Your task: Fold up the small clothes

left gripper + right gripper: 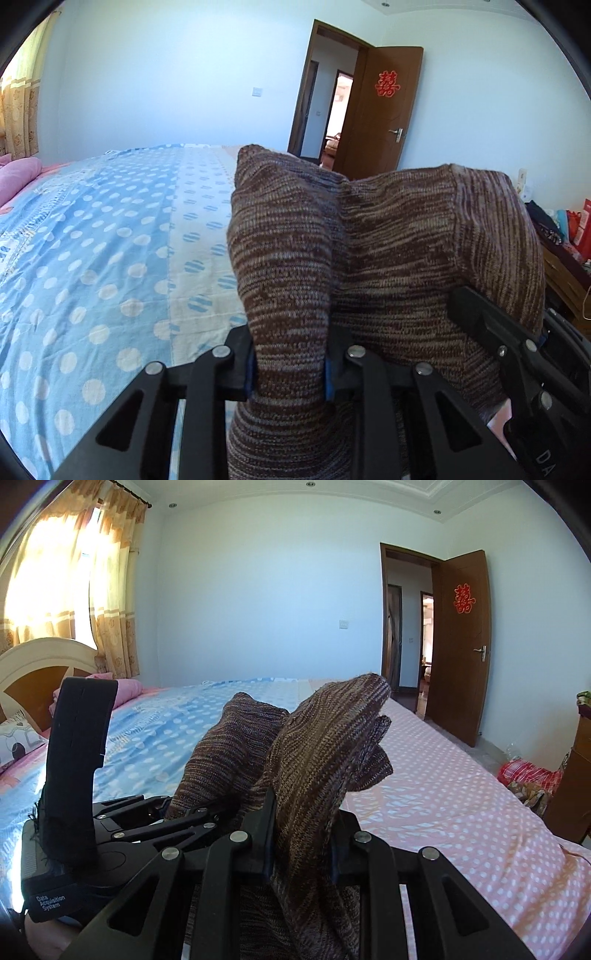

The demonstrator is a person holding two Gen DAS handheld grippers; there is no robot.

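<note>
Above the bed (110, 229), we hold the brown knit garment (388, 240) clamped in both the left tool (290, 365) and the right tool (301, 845).

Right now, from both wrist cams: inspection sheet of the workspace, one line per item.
Surface: bed with dotted sheet, blue part and pink part.
Job's things: brown knit garment lifted off the bed, held by both grippers.
Clutter: pink blanket near headboard; clothes and bags piled at room edge.
Grippers: left gripper shut on the garment; right gripper shut on the garment, close beside the left.
Cables: thin white cable at far right edge.
Surroundings: open wooden door with red decoration, curtained window.
</note>
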